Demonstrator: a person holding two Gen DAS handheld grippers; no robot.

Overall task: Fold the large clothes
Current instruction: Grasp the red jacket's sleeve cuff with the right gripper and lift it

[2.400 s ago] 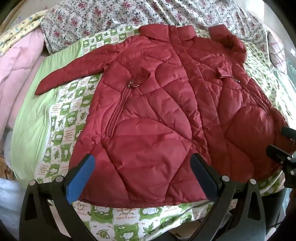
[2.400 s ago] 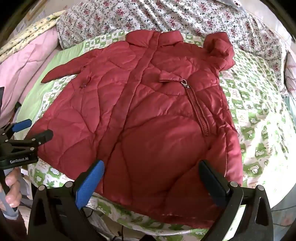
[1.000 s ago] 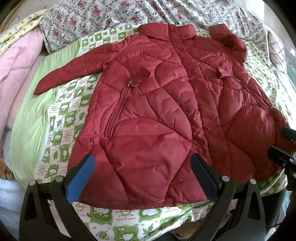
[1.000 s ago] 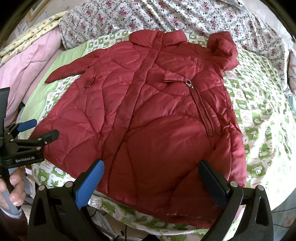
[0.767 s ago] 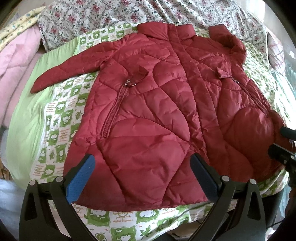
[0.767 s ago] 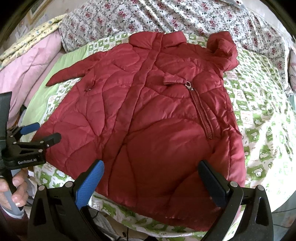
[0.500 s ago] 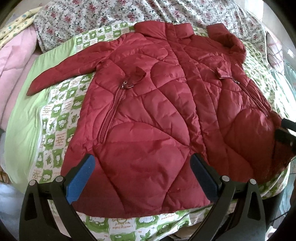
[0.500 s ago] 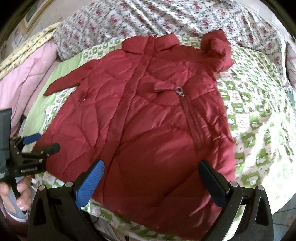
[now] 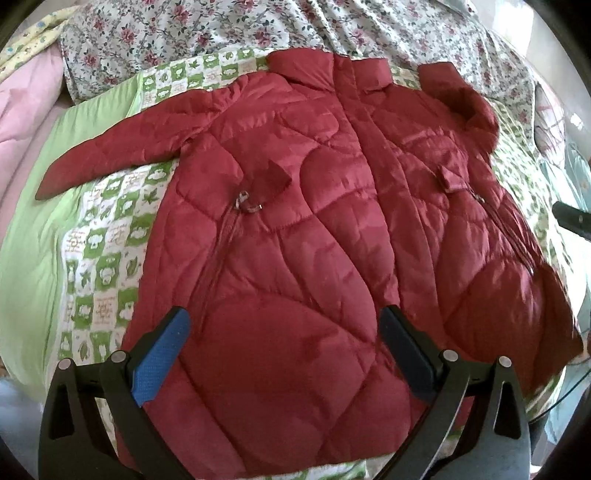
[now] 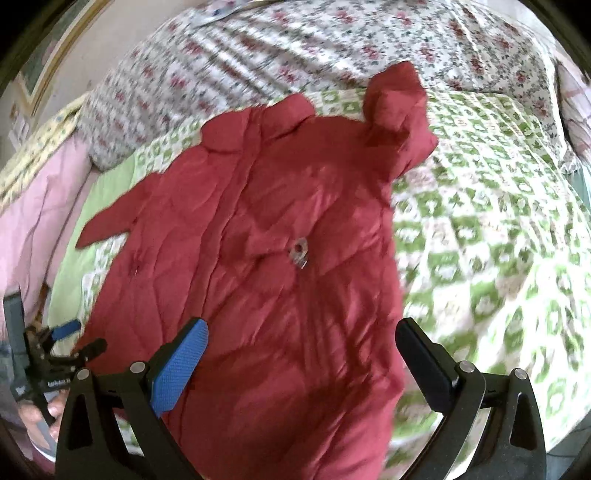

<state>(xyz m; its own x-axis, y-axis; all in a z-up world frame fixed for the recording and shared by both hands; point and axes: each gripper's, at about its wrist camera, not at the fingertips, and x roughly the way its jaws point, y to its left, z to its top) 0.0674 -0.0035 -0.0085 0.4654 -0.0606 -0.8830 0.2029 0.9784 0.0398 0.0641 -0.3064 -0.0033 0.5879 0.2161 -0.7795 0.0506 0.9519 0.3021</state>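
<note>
A dark red quilted jacket lies flat and face up on the bed, collar at the far side, hem toward me. Its left sleeve stretches out to the left; the right sleeve is bunched up by the shoulder. My left gripper hovers open over the lower left of the jacket, holding nothing. My right gripper hovers open above the jacket's lower right part, also with nothing in it. In the right wrist view the left gripper shows at the left edge, held by a hand.
The jacket rests on a green-and-white patterned sheet with a plain green border. A floral quilt lies behind it and a pink blanket to the left. Open sheet spreads right of the jacket.
Both grippers have moved forward over the jacket's hem. The right wrist view has swung to the right and is blurred by motion. Nothing was grasped.
</note>
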